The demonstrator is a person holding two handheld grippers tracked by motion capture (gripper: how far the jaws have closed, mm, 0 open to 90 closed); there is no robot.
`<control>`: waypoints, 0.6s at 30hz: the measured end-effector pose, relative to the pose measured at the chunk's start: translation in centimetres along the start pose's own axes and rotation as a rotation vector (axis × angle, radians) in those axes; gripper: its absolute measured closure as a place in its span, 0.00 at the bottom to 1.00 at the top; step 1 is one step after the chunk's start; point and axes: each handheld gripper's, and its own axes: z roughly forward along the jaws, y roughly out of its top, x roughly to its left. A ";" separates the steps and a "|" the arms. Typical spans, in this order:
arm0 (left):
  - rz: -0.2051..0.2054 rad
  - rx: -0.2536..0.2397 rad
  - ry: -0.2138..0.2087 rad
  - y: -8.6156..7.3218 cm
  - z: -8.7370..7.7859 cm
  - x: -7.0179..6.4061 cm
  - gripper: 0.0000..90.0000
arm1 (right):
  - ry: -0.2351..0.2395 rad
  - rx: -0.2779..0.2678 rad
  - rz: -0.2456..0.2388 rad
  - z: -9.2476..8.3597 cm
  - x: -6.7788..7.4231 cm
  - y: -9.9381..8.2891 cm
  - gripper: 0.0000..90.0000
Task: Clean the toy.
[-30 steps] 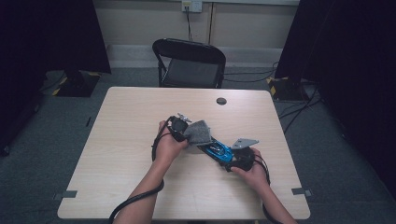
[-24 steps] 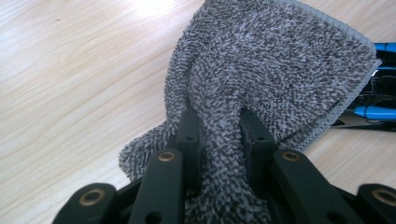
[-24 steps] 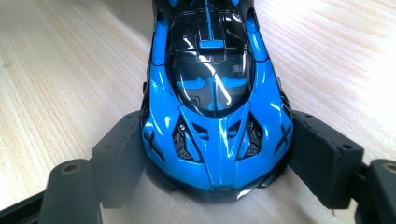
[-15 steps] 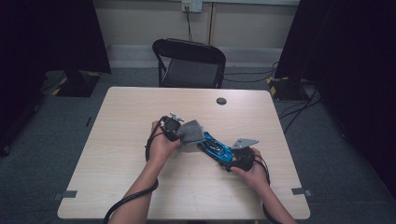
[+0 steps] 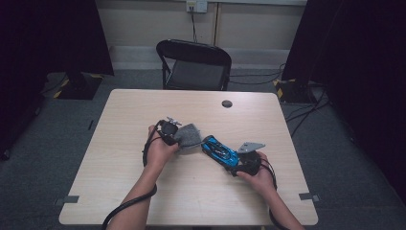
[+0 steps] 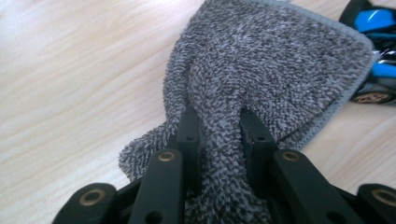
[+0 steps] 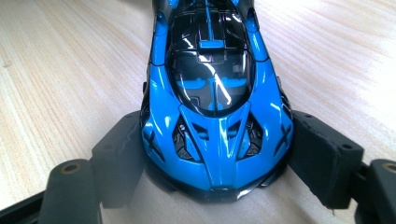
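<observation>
The left hand-held gripper (image 6: 217, 126) has matte black jaws built from flat links, each pinned with round brass-coloured rivets, and a black cable trails from it along the bare forearm. The right hand-held gripper (image 7: 217, 154) has thick black pads with a slightly rough face and the same ringed rivets at the links. It carries a grey three-cornered plate (image 5: 251, 146) on top, and no sleeves reach the wrists.

A pale wood table (image 5: 119, 191) carries a blue toy car (image 5: 219, 150) near its middle. A grey cloth (image 5: 188, 136) lies just left of the car, touching it. A small dark disc (image 5: 227, 103) sits beyond the car, near the far edge.
</observation>
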 end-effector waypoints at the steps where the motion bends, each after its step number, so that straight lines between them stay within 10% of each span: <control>1: -0.002 0.002 -0.003 -0.2 0.0 0.2 0.81 | 0.000 0.000 0.000 0.0 0.0 0.0 0.27; 18: 0.016 -0.042 -0.070 -4.3 -1.8 0.2 0.81 | 0.000 0.001 0.002 0.0 0.0 0.0 0.26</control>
